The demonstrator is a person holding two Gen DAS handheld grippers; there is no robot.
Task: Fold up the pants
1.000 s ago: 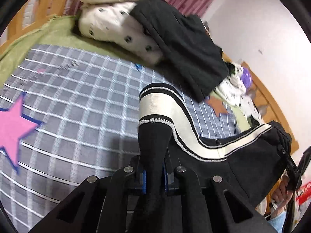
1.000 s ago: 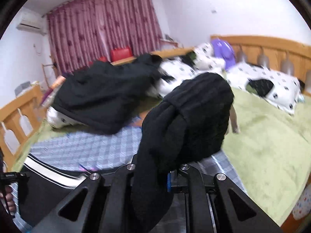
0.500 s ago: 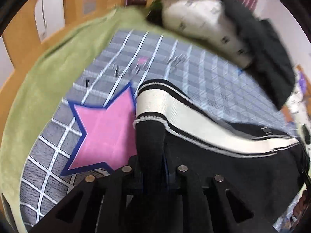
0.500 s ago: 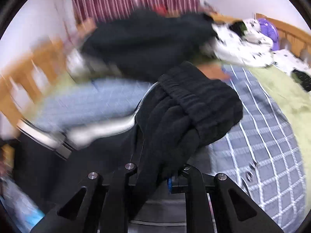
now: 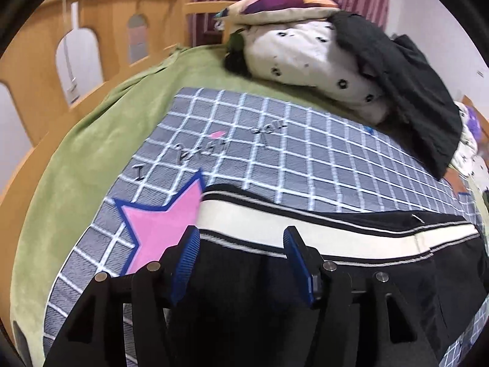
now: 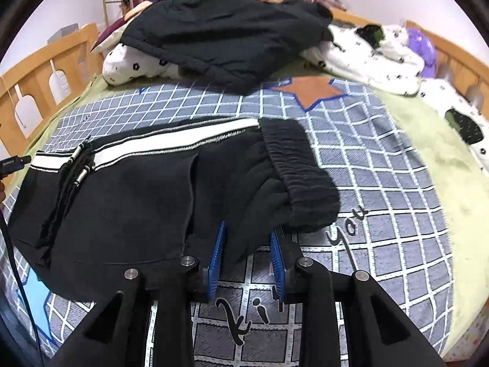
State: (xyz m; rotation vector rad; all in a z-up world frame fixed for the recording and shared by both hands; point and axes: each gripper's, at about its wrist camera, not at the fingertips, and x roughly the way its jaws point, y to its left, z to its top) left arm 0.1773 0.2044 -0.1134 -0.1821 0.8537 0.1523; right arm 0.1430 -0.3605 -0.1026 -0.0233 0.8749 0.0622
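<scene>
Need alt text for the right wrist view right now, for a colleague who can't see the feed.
Black pants with a white side stripe lie folded on a grey checked blanket, elastic waistband at the right. The right gripper has its jaws open around a fold of the fabric. A black jacket and spotted bedding lie behind.

Pants [image 5: 336, 290] cut off at frame bottom; quilt lettering [image 5: 214, 150] blurred.

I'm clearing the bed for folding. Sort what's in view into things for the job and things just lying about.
For the job:
pants, lying on the checked blanket
left gripper, open
right gripper, open around the waistband

Lying about:
black jacket
spotted pillow
purple bag
green sheet
</scene>
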